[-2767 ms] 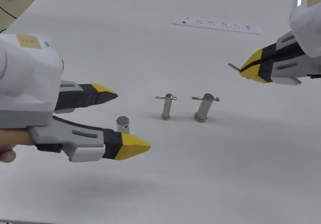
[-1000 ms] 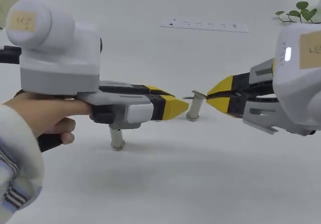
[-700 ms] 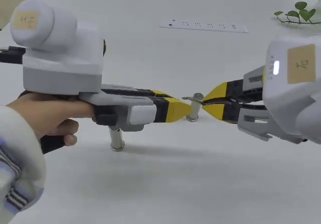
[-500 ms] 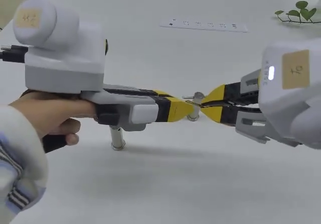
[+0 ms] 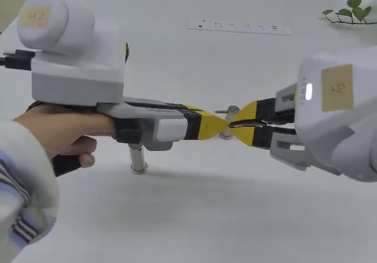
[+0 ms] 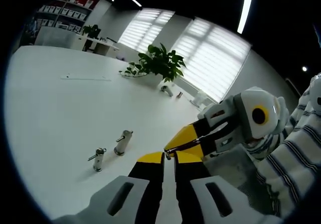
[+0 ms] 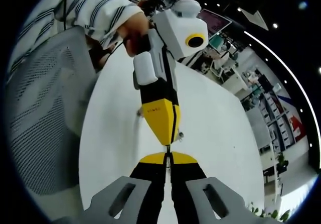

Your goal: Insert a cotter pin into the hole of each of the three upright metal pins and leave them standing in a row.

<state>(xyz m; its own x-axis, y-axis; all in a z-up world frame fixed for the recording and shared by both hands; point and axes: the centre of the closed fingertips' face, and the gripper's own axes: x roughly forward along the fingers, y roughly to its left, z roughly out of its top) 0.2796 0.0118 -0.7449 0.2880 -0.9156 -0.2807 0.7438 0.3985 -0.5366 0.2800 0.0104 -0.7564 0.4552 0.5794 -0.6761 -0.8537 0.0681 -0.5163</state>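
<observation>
1. Cotter pin [image 6: 168,155], a thin sliver of grey metal wire, sits right where the two pairs of yellow-tipped tongs meet nose to nose. That is above the white table [image 5: 194,216], just in front of the right-hand upright steel pin [image 5: 231,111].
2. Nearly three seconds back the tongs were well apart, and the right tongs [image 5: 234,124] carried the cotter pin high at the far right. Since then both have swung inward and closed the gap, and the tips now touch.
3. The right tongs are clenched on the cotter pin. The left tongs [image 5: 221,125] are clenched too, as they already were a second ago while apart. Whether they have any hold on the wire I cannot tell.
4. This looks like a regrip or a nudge to reset the wire in the jaws, not an insertion.
5. The cotter pin's long axis appears to run left to right, roughly level and in line with both tongs, its free end toward the left. Loop end or leg end is too small to tell.
6. The short bare steel pin [image 5: 137,158] stands near left, below the left tongs, its hole unfilled. In the left gripper view two fitted pins [image 6: 99,158] stand side by side, so one insertion remains.
</observation>
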